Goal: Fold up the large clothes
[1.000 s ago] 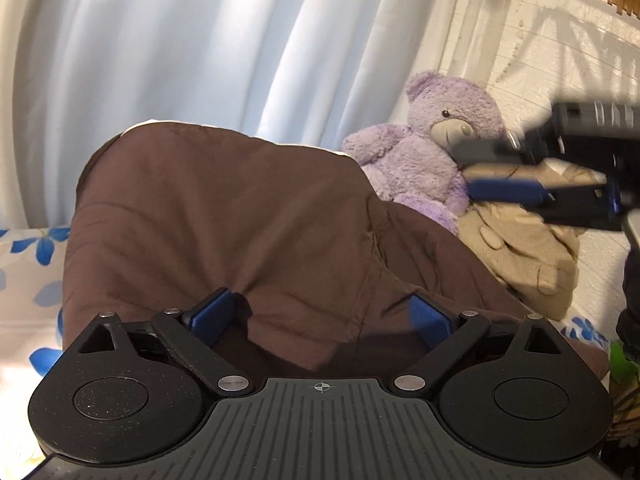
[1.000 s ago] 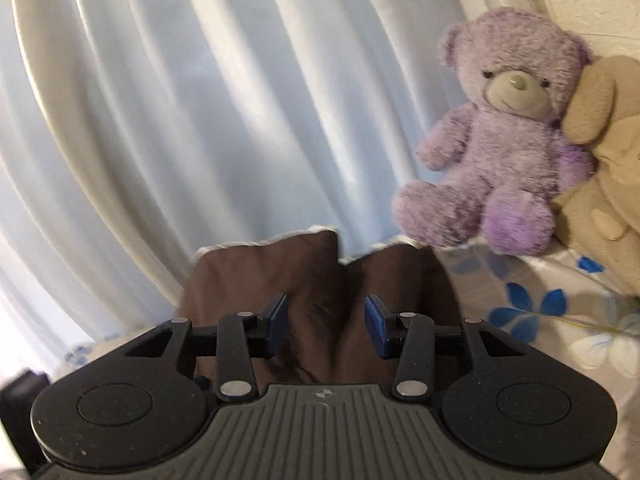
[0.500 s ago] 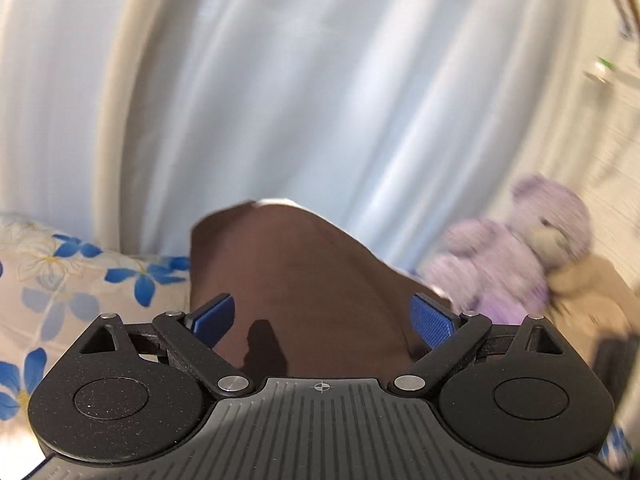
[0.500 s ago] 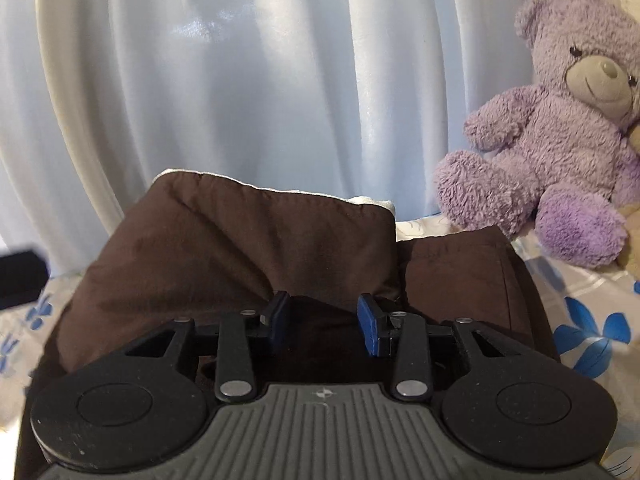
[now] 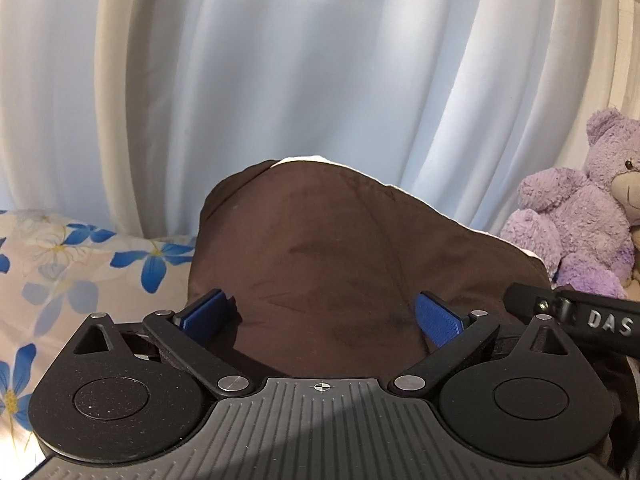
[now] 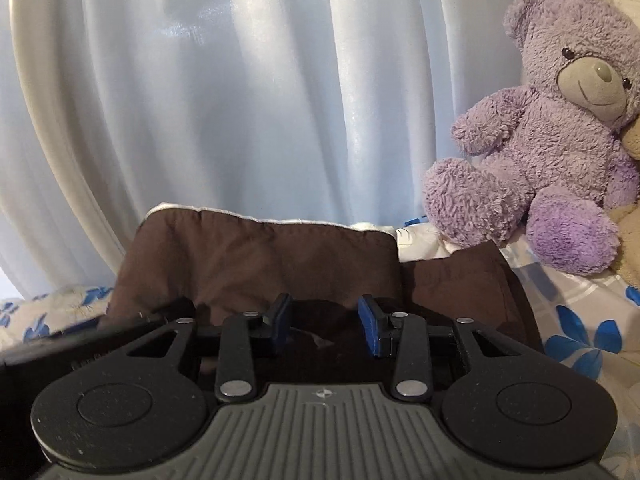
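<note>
I have the brown garment (image 5: 344, 264) heaped on the flower-print bed (image 5: 80, 264), with my left hand-held gripper (image 5: 320, 316) spread wide over it and gripping nothing. My right hand-held gripper (image 6: 324, 322) is narrower but apart too, with no cloth between its 2 pads. Closing now could pinch 1 loose layer, dragging the bulk towards the purple teddy bear (image 6: 560, 132).

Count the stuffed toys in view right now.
2. A purple teddy bear sits right of the brown garment against the curtain; a tan plush leans on its far side, mostly cut off. Others may be hidden.
</note>
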`<state>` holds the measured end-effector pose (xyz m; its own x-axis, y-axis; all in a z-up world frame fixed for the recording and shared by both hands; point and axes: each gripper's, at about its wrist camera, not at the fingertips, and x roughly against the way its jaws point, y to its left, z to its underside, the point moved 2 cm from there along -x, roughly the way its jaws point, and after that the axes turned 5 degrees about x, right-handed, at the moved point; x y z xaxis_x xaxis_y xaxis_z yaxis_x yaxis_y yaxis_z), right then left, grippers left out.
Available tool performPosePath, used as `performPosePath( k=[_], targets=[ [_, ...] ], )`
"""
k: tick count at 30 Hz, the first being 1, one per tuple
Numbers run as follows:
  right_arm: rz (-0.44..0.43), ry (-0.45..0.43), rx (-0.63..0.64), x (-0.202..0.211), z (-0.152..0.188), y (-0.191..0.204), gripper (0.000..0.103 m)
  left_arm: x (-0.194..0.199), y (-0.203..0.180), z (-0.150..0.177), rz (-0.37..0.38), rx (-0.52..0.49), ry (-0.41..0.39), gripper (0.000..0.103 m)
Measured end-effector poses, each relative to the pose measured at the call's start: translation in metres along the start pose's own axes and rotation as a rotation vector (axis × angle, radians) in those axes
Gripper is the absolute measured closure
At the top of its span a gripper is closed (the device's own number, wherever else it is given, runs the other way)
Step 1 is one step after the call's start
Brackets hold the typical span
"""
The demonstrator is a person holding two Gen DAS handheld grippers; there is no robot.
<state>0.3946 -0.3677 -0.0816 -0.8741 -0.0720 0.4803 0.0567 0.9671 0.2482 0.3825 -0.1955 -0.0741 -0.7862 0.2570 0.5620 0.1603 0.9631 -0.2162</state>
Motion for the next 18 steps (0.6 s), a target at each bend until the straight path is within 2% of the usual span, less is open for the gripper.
performPosePath(
  k=[2, 5, 9, 11, 16, 18],
  targets=[
    [0.026, -0.007, 0.03, -0.014, -0.004, 0.003, 0.066, -0.001, 0.0, 0.0, 0.004, 0.002, 0.002, 0.0],
    [0.046, -0.023, 0.064, -0.034, 0.011, 0.004, 0.066, -0.004, -0.002, 0.001, -0.005, -0.012, 0.011, 0.0],
    [0.048, -0.084, 0.049, -0.04, 0.03, 0.001, 0.066, -0.006, -0.006, 0.006, -0.02, -0.037, 0.001, 0.0],
    [0.064, -0.086, 0.06, -0.042, 0.031, 0.003, 0.066, -0.006, -0.004, 0.006, -0.018, -0.032, 0.002, 0.0],
    [0.083, -0.06, 0.067, -0.028, 0.024, 0.009, 0.065, -0.003, 0.003, 0.004, 0.003, -0.015, -0.002, 0.0],
    [0.078, -0.046, 0.057, -0.012, 0.025, 0.009, 0.06, -0.002, 0.003, 0.003, 0.007, -0.011, -0.004, 0.0]
  ],
)
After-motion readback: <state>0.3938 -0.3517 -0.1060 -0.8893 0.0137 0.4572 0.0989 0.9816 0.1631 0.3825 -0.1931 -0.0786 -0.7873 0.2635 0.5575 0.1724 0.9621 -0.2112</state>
